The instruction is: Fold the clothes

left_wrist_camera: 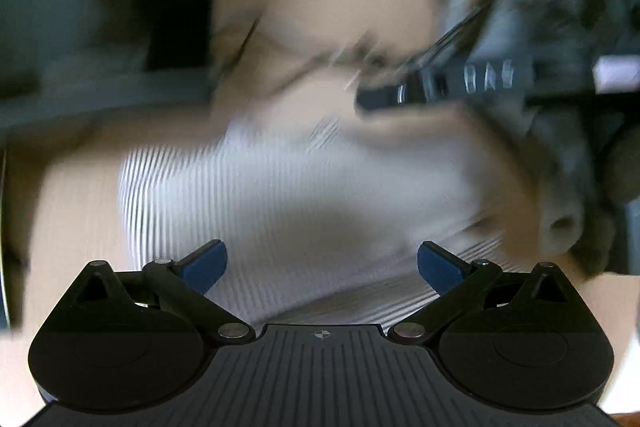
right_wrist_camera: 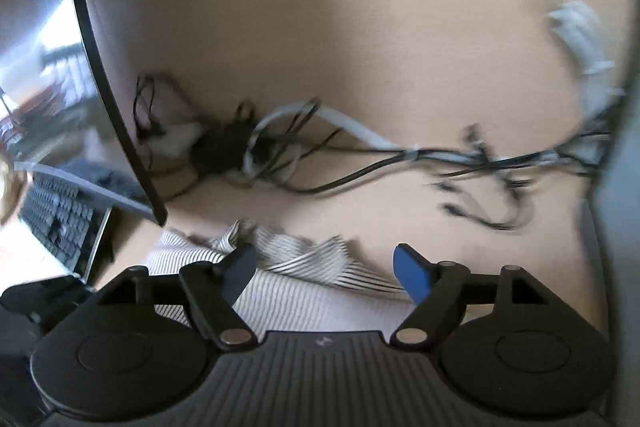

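Observation:
A white garment with thin dark stripes (left_wrist_camera: 280, 195) lies on the light wooden table. My left gripper (left_wrist_camera: 322, 265) is open just above it, with nothing between its blue fingertips (left_wrist_camera: 208, 263). In the left wrist view the other gripper (left_wrist_camera: 448, 83) shows blurred at the garment's far edge. My right gripper (right_wrist_camera: 324, 271) is open over a rumpled edge of the same striped garment (right_wrist_camera: 288, 267) and holds nothing.
A grey fuzzy cloth (left_wrist_camera: 560, 27) lies at the right of the left wrist view. A tangle of black and white cables (right_wrist_camera: 360, 151) lies on the table (right_wrist_camera: 360, 27) beyond the garment. A curved monitor edge (right_wrist_camera: 104, 75) and a keyboard (right_wrist_camera: 60, 219) stand at the left.

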{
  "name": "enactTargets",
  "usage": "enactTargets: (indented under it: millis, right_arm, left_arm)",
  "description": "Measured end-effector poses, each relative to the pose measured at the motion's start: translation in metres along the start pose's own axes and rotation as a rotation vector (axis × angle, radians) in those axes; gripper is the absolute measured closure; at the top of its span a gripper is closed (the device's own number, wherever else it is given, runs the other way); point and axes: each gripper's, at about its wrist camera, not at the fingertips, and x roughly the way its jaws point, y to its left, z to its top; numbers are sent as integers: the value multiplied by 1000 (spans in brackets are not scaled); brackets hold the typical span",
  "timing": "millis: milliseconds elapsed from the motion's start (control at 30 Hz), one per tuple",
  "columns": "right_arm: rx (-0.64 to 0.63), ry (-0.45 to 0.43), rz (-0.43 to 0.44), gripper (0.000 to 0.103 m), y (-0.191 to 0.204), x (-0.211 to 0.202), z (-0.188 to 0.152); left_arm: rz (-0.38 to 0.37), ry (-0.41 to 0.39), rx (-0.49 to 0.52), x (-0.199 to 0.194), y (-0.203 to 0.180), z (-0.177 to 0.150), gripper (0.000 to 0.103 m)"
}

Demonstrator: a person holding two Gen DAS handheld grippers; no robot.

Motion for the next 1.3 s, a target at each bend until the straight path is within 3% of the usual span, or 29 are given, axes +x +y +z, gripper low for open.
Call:
enactTargets:
  millis: [100, 167, 233, 267, 333, 400, 467, 533, 600, 667, 767, 833, 900, 1067, 1133, 1167, 1200, 1300]
  right_arm:
    - [-22, 17, -42, 31, 3, 40, 4]
    - [-4, 72, -40, 43, -6, 61, 1]
    - [6, 120, -31, 64, -6, 73, -2]
    - [-4, 114, -35, 67, -2, 72, -4]
    - [-4, 115, -41, 85, 2, 69, -5]
    - [-4, 102, -45, 91, 6, 59, -4]
    - [15, 78, -15, 93, 5, 30, -1]
    - [33, 52, 21, 93, 5, -3, 0]
    - [39, 29, 63, 93, 12, -35, -5]
    - [55, 22, 111, 94, 20, -64, -18]
    - [78, 99, 174, 94, 36, -85, -58]
    - [62, 171, 163, 94, 48, -84, -92]
    - [69, 216, 137, 94, 54, -79, -114]
    - [19, 190, 75, 94, 64, -92, -121]
    - [18, 196, 54, 94, 61, -101, -121]
    - [24, 195, 37, 94, 56, -107, -122]
    - [37, 189, 11, 86, 51, -116, -122]
    - [108, 57, 15, 74, 38, -167, -114]
  left_arm:
    - [9, -29, 51, -2, 2, -13, 0]
    - [10, -35, 56, -4, 2, -16, 0]
    - [5, -39, 42, -4, 4, -15, 0]
    - [1, -40, 33, -5, 4, -14, 0]
    - [-8, -45, 22, -5, 6, -13, 0]
    - [-11, -49, 22, 0, 3, -10, 0]
    - [-24, -59, 18, -4, 4, -11, 0]
    - [-86, -88, -9, -20, 11, -13, 0]
    - [-148, -152, -35, -47, 24, -20, 0]
    - [-140, -219, -61, -71, 41, -28, 0]
    - [-102, -254, -192, -87, 71, -29, 0]
    - [-112, -217, -288, -80, 84, -22, 0]
    - [-140, -194, -311, -69, 85, -15, 0]
    - [-164, -194, -162, -61, 55, -6, 3]
    - [-170, -169, -119, -58, 49, -7, 26]
    - [-160, -162, -100, -58, 47, -10, 31]
    - [-142, -160, -69, -62, 47, -15, 42]
    - [-142, -152, 20, -74, 45, -28, 46]
